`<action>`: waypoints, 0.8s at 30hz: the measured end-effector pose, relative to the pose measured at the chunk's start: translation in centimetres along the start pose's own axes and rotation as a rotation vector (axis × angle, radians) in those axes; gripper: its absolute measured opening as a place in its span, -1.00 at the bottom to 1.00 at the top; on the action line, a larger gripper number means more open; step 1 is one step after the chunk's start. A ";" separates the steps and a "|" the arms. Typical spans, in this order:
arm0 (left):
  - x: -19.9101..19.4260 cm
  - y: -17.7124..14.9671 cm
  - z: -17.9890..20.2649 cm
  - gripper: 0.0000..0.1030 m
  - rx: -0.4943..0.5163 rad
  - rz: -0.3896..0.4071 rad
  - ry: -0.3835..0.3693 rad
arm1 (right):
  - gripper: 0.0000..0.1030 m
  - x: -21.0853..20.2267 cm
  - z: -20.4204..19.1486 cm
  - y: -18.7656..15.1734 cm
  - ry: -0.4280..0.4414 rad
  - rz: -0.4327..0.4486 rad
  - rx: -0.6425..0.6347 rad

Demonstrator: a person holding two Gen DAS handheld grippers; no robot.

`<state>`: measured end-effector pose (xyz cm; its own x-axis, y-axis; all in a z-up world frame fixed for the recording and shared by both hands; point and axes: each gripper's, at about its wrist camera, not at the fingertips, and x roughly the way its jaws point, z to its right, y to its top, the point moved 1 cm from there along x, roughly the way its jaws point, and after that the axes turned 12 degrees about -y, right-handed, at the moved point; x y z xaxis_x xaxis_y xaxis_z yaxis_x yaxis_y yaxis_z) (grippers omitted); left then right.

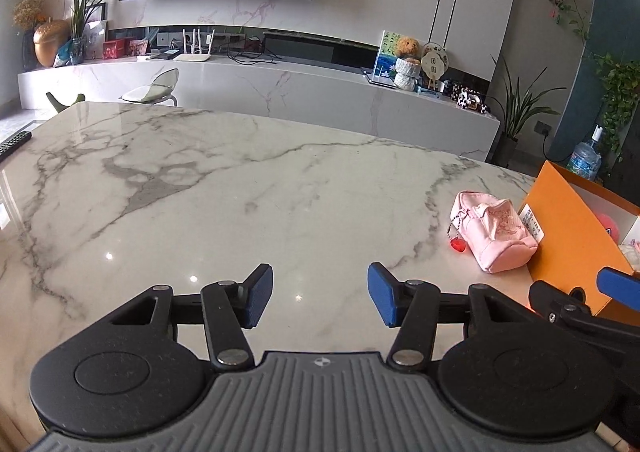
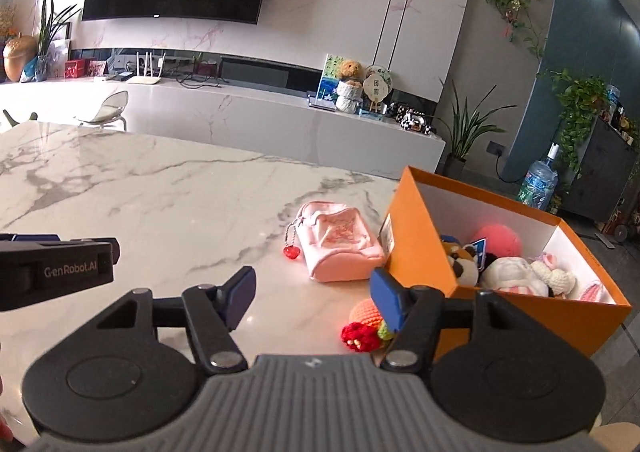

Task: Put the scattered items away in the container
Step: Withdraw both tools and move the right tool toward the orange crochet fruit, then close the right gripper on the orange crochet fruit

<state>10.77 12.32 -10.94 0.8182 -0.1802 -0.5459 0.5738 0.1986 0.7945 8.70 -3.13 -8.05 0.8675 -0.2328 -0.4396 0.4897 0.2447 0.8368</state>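
Note:
On the marble table [image 1: 200,191] a pink pouch [image 1: 494,236] [image 2: 340,252] with a red heart charm [image 2: 291,252] lies against the left side of the orange box [image 1: 576,236] [image 2: 412,219]. Several plush toys [image 2: 516,272] and a pink ball [image 2: 500,240] sit inside the box. A small orange, red and green crochet toy [image 2: 366,322] lies on the table in front of the box, just under my right gripper's right finger. My right gripper [image 2: 314,292] is open and grips nothing. My left gripper [image 1: 320,292] is open over bare marble, left of the pouch.
A black remote control [image 1: 14,143] lies at the table's far left edge. Beyond the table stand a clear chair [image 1: 158,85] and a long marble TV console [image 1: 280,83]. The box sits at the table's right edge, with floor beyond it.

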 end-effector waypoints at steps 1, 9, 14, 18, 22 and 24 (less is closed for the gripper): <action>0.4 0.0 0.0 0.17 0.003 -0.006 0.002 | 0.26 0.5 -0.3 -0.1 -0.005 -0.009 -0.013; 3.1 -0.6 0.1 0.17 0.023 -0.065 0.002 | 0.05 5.1 -1.8 -2.9 -0.159 -0.076 -0.150; 4.3 -0.7 0.8 0.17 0.034 -0.088 -0.005 | -0.03 6.5 -1.9 -4.0 -0.211 -0.074 -0.210; 4.7 -0.8 1.4 0.17 0.046 -0.098 -0.008 | -0.03 7.2 -2.3 -4.8 -0.247 -0.074 -0.276; 4.7 -0.8 1.6 0.17 0.050 -0.103 0.004 | -0.05 7.7 -2.5 -5.6 -0.284 -0.063 -0.337; 4.7 -0.8 1.6 0.17 0.050 -0.105 0.011 | -0.18 7.6 -2.4 -5.6 -0.291 -0.060 -0.339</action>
<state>14.10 9.80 -13.68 0.7539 -0.1871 -0.6298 0.6545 0.1305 0.7447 12.76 -4.01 -16.90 0.7997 -0.4991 -0.3339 0.5817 0.5060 0.6369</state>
